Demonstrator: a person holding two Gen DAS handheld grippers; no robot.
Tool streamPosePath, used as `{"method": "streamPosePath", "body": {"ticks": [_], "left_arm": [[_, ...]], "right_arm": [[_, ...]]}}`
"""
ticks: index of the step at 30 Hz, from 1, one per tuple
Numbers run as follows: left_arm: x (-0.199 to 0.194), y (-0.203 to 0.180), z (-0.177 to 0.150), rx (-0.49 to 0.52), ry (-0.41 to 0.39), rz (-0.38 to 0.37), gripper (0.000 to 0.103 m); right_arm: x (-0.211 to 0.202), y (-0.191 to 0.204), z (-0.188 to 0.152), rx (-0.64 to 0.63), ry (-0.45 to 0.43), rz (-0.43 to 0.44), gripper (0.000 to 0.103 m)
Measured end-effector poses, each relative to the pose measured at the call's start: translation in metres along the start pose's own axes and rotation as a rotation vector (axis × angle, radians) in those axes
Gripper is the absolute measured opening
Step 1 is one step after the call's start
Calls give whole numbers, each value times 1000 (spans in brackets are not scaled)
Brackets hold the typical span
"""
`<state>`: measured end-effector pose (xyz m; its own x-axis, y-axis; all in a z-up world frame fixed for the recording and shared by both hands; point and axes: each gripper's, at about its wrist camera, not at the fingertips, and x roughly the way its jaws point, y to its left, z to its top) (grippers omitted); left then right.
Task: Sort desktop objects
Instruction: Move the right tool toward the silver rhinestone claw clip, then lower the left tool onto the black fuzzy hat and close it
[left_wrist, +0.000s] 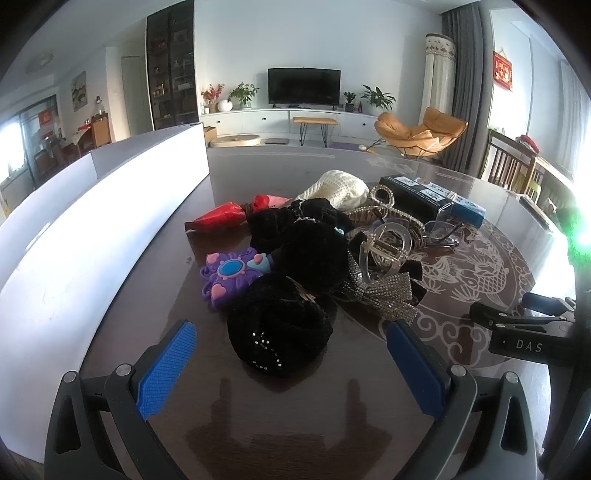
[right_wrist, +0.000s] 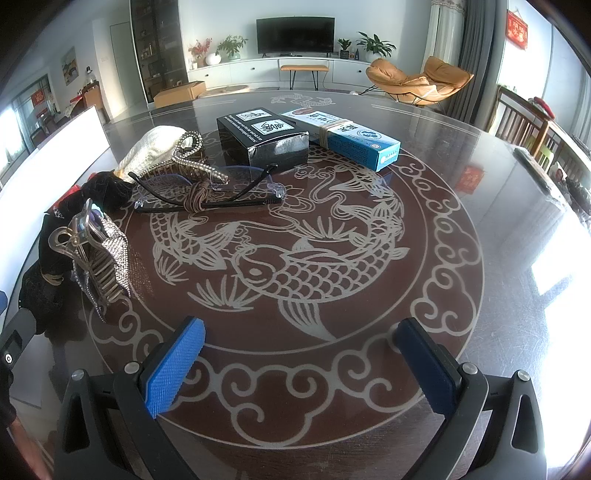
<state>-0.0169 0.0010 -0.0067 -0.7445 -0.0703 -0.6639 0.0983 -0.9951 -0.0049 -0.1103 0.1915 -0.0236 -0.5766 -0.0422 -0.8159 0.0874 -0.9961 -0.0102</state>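
Note:
A pile of small objects lies on the round glass table (right_wrist: 461, 192). In the left wrist view I see black velvet scrunchies (left_wrist: 279, 328), a purple toy (left_wrist: 231, 275), a red pouch (left_wrist: 225, 214), a white knit item (left_wrist: 338, 188), a clear hair claw (left_wrist: 384, 247) and a rhinestone bow (left_wrist: 391, 295). My left gripper (left_wrist: 290, 332) is open, just short of the nearest scrunchie. My right gripper (right_wrist: 301, 332) is open and empty over the fish pattern. The right wrist view shows glasses (right_wrist: 221, 192), a black box (right_wrist: 264, 136) and a blue box (right_wrist: 347, 136).
A long white box (left_wrist: 92, 221) stands along the table's left side. The other gripper's body (left_wrist: 532, 328) shows at the right of the left wrist view. Chairs (right_wrist: 524, 125) stand beyond the table's right edge. Living room furniture lies behind.

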Motion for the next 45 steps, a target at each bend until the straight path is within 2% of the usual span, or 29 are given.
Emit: {"method": "streamPosePath", "body": {"ticks": [20, 24, 30, 32, 39, 42, 45], "left_arm": [[-1, 4, -2, -19, -7, -1, 103], [-2, 7, -3, -31, -1, -21, 103], [1, 11, -3, -49, 19, -34, 103], [2, 16, -5, -52, 52, -40, 103], [-2, 42, -17, 16, 121, -76, 103], [3, 41, -11, 81, 153, -84, 103], [3, 38, 2, 85, 139, -96, 103]], "right_arm": [[0, 0, 0, -1, -1, 0, 103], [0, 0, 0, 0, -1, 0, 103], [0, 0, 0, -1, -1, 0, 103], [0, 0, 0, -1, -1, 0, 103], [0, 0, 0, -1, -1, 0, 103], [0, 0, 0, -1, -2, 0, 103], [0, 0, 0, -1, -2, 0, 103]]}}
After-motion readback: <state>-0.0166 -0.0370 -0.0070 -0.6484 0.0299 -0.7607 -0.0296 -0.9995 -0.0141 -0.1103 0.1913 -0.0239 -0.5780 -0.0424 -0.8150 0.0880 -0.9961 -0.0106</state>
